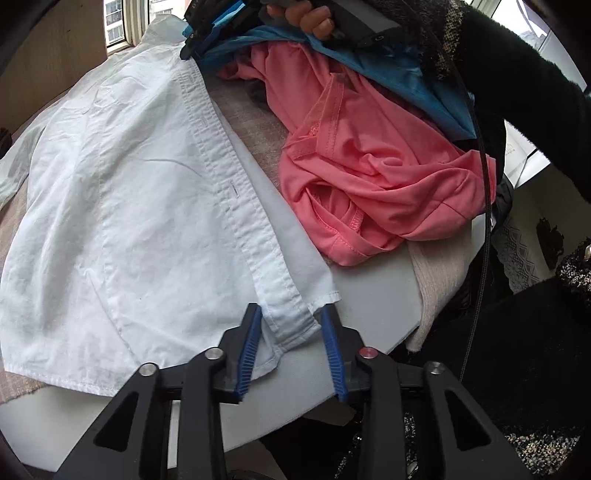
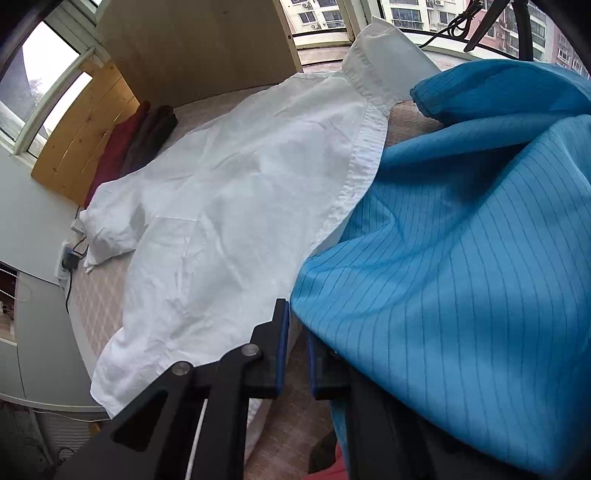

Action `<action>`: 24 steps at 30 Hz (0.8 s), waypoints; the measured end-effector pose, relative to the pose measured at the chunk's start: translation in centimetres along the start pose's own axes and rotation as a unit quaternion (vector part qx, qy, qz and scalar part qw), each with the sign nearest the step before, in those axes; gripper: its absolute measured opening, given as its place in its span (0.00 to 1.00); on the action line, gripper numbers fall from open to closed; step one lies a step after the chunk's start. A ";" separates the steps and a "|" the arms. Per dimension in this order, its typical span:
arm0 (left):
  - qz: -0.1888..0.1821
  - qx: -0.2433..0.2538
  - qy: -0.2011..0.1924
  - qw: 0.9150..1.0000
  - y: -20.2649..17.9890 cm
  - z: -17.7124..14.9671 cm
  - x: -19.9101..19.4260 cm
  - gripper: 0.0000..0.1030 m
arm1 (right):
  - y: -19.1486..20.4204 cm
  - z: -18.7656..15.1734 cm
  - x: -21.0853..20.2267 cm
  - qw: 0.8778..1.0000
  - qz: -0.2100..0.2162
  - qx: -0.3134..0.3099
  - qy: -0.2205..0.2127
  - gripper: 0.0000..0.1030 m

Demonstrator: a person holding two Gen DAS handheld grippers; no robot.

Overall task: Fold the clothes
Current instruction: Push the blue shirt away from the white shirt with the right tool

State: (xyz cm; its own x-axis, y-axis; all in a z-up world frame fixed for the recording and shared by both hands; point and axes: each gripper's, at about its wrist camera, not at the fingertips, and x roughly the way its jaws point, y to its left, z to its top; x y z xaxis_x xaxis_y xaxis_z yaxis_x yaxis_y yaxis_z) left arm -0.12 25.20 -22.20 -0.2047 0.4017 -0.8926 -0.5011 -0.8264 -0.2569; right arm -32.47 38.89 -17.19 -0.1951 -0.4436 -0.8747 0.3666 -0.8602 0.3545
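A white button-up shirt (image 1: 129, 203) lies spread on the table (image 1: 369, 295), its placket running diagonally. The placket's bottom corner lies between the blue pads of my open left gripper (image 1: 291, 310), with neither pad pressing it. A crumpled pink garment (image 1: 369, 177) sits to the right of the shirt, and a blue pinstriped garment (image 1: 399, 66) lies beyond it. In the right wrist view the white shirt (image 2: 221, 203) stretches away to its collar. The blue garment (image 2: 461, 240) drapes over the right finger of my right gripper (image 2: 295, 325), whose pads stand a narrow gap apart, nothing seen between them.
A hand (image 1: 306, 18) and a dark sleeve (image 1: 517, 92) reach in over the blue garment. A black cable (image 1: 484, 221) hangs at the right. A cream knit piece (image 1: 439, 280) hangs off the table edge. Folded dark clothes (image 2: 140, 140) lie by a wooden board (image 2: 85, 129). A charger (image 2: 70, 258) sits left.
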 end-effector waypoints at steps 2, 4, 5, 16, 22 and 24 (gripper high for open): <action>0.004 -0.012 -0.004 1.000 0.1 0.0 -0.2 0.11 | 0.1 0.0 -0.2 1.000 0.000 -0.005 0.000 0.08; 0.005 -0.019 -0.011 1.000 0.1 -0.1 -0.6 0.11 | 0.3 0.0 -0.1 1.000 -0.004 -0.011 -0.001 0.08; 0.005 -0.018 -0.017 1.000 0.0 -0.1 -1.0 0.11 | 0.5 0.2 0.1 1.000 -0.010 -0.015 -0.002 0.08; 0.012 0.026 0.005 1.000 -0.5 1.0 1.6 0.18 | 1.5 0.9 2.3 0.991 -0.119 -0.066 0.000 0.08; 0.028 -0.007 -0.039 0.999 2.3 -1.6 -5.4 0.34 | 2.4 -0.6 -0.3 0.988 -0.125 -0.088 -0.001 0.10; 0.059 -0.040 -0.064 0.995 5.0 -2.6 -7.4 0.36 | 3.7 -1.2 -1.9 0.990 -0.097 -0.103 -0.019 0.10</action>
State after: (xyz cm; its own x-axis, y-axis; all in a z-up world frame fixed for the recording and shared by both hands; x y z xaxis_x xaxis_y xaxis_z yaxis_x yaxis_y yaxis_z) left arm 1.10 17.07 -17.82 -0.3664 0.3430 -0.8650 -0.4002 -0.8973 -0.1863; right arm -29.70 36.90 -14.59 -0.3133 -0.2874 -0.9051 0.4950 -0.8628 0.1026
